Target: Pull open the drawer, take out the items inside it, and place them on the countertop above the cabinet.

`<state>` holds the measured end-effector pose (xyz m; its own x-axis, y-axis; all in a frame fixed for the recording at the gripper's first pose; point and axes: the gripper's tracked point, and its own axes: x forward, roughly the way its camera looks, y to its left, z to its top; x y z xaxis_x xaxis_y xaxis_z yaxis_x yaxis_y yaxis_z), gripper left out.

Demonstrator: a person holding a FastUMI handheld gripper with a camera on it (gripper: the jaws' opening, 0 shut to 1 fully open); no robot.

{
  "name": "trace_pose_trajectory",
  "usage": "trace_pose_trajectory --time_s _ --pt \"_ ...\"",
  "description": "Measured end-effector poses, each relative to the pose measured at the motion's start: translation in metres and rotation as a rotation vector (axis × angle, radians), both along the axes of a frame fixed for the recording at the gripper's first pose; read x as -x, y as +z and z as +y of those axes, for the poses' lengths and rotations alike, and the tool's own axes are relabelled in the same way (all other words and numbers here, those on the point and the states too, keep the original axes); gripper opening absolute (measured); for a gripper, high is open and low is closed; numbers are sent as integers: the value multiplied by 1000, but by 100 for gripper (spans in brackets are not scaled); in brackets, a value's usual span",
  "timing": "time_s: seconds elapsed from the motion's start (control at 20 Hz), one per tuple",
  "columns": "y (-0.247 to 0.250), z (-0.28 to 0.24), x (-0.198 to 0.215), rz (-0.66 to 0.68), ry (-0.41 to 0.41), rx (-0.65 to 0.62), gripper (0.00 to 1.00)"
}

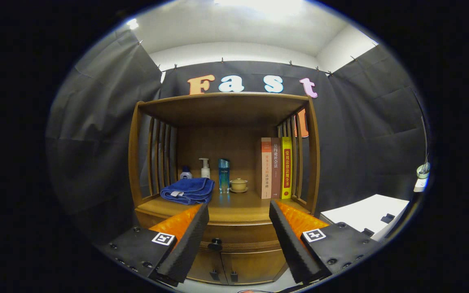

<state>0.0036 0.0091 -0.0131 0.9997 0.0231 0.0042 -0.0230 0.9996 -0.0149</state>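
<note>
So the gripper (pixel 238 228) is spread wide, fingers holding nothing, just hanging in front of the wooden cabinet (pixel 222 179). Right between the fingers sits the drawer (pixel 238 238), fully closed, with its dark round knob (pixel 215 244) closer to the left finger. At 6 o'clock from the knob are two small cabinet doors (pixel 236 266). Beyond the fingertips is the countertop (pixel 234 211). On it, at about 11 o'clock from the knob, there's a folded blue towel (pixel 188 190), with a small dark-capped bottle (pixel 185 173) and a pump bottle (pixel 205 168) behind it. A tall blue bottle (pixel 224 175) and a lidded cup on a saucer (pixel 238 185) sit at 12, and three upright books (pixel 276 167) at 1 o'clock.
</note>
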Motion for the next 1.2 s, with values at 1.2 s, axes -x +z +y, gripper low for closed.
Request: trace_pose_trajectory --time_s 1.2 --pt "-217 91 -73 158 136 -39 97"
